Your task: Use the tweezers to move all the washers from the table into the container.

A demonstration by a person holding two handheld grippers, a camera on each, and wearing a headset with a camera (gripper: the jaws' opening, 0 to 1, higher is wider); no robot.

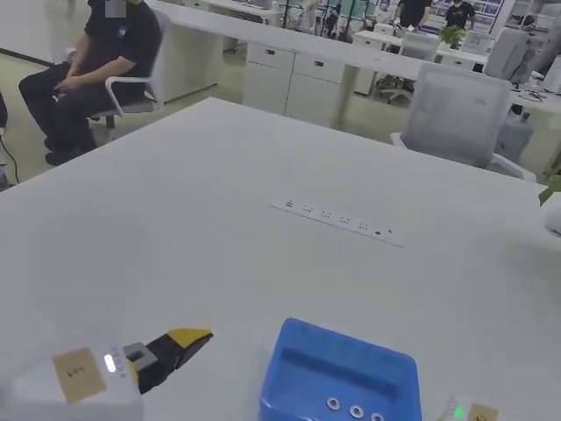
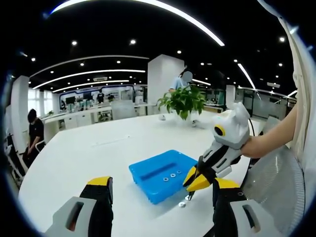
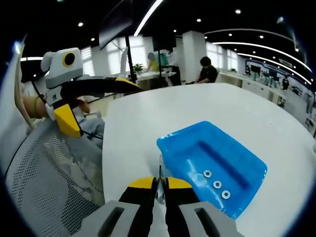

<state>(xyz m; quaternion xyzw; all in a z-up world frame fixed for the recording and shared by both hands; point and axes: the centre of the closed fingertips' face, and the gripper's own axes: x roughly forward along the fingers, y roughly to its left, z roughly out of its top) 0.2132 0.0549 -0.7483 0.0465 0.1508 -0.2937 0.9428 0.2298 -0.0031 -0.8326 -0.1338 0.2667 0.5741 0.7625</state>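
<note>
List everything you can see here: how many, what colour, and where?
container: one, blue, on the table's near side.
washers: three, silvery, in a row inside the container.
loose washer: apparently one, silvery, on the table beside the container.
tweezers: one, metal, in the right gripper.
table: one, white, under everything.
socket strip: one, white, mid-table.
plant: one, green, near table's far end.
seated person: one, dark clothes, beyond the table.
left gripper: one, yellow-tipped fingers, open.
right gripper: one, yellow-tipped fingers, shut on tweezers.

Blue shallow container (image 1: 340, 375), three small washers (image 3: 217, 184) in row inside; thin tweezers (image 3: 160, 170) just beside container's near edge.
</note>
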